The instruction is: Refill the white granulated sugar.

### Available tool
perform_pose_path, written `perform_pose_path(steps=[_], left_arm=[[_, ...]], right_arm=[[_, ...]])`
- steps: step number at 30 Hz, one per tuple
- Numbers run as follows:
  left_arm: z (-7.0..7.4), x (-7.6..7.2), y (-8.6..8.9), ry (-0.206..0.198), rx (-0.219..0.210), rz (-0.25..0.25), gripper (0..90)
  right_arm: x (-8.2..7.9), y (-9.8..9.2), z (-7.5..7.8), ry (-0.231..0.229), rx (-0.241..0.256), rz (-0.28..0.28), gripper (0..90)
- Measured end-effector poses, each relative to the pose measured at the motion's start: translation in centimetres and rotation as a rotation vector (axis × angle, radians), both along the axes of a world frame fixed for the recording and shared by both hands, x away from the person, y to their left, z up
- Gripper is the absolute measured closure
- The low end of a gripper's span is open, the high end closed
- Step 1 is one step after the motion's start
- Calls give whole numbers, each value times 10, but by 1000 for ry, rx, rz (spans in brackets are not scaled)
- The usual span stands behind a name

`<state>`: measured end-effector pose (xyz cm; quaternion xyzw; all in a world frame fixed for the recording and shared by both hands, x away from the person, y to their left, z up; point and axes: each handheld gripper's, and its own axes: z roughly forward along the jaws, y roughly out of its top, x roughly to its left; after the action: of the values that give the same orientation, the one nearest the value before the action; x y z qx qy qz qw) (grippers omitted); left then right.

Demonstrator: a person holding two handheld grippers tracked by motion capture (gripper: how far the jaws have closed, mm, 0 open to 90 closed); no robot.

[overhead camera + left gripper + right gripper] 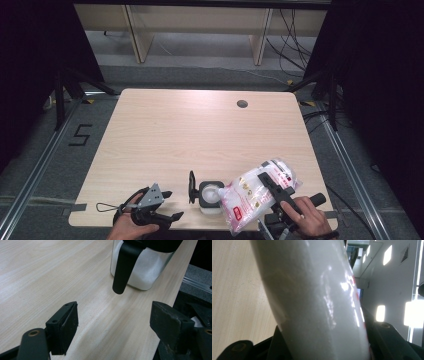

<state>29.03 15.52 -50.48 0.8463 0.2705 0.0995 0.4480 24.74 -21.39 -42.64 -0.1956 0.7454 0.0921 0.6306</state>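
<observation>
A clear plastic bag of white granules (250, 197) with a red label hangs tilted over the table's front right edge. My right gripper (266, 180) is shut on it, and in the right gripper view the bag (317, 295) fills the space between the jaws of that gripper (324, 335). Just left of the bag stands a square glass jar (210, 196) holding white powder, its black lid (191, 187) flipped up to the left. My left gripper (174, 204) lies open on the table left of the jar. In the left gripper view the jar (143, 272) and its hanging lid (122, 270) are ahead of the open gripper (115, 315).
The light wooden table (200, 135) has a round cable hole (242, 104) near its far right. A thin wire loop (105, 206) lies at the front left edge. Black stands and cables flank the table on the floor.
</observation>
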Motion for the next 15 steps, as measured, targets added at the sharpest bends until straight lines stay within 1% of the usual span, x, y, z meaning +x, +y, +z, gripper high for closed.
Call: perform_pose_path(steps=[1, 2, 3, 4, 5, 6, 7, 8, 9, 10, 11, 12, 14, 15], left_arm=[[1, 1, 2, -6, 32, -3, 224], [1, 0, 3, 2, 32, 5, 225], [1, -1, 2, 12, 21, 21, 225], [1, -2, 1, 22, 2, 24, 225], [1, -1, 1, 21, 4, 24, 224], [1, -1, 1, 18, 3, 24, 224], [1, 0, 2, 9, 25, 14, 225], [1, 0, 2, 7, 28, 8, 224], [1, 0, 2, 8, 27, 11, 225], [0, -1, 1, 18, 7, 25, 224], [0, -2, 1, 18, 3, 28, 225], [1, 0, 3, 13, 26, 17, 224], [1, -1, 2, 14, 24, 19, 225], [0, -2, 0, 21, -8, 29, 224]], right_arm=[[0, 0, 0, 0, 3, -1, 564], [0, -1, -1, 13, 14, -14, 563], [0, -1, -1, 17, 15, -18, 564], [0, -1, -1, 14, 8, -14, 564], [0, 0, 0, -3, -11, 2, 564], [0, 0, -2, 16, 9, -13, 564], [0, 1, 0, -3, -18, 0, 564], [0, 1, 0, -5, -19, 2, 564], [0, 1, 0, -4, -19, 2, 564], [0, 1, 0, -4, -19, 3, 564], [0, 1, -1, -3, -13, -1, 564], [0, 1, -1, -3, -14, -1, 564], [0, 1, 0, -2, -21, 2, 564], [0, 1, 0, -2, -21, 2, 564]])
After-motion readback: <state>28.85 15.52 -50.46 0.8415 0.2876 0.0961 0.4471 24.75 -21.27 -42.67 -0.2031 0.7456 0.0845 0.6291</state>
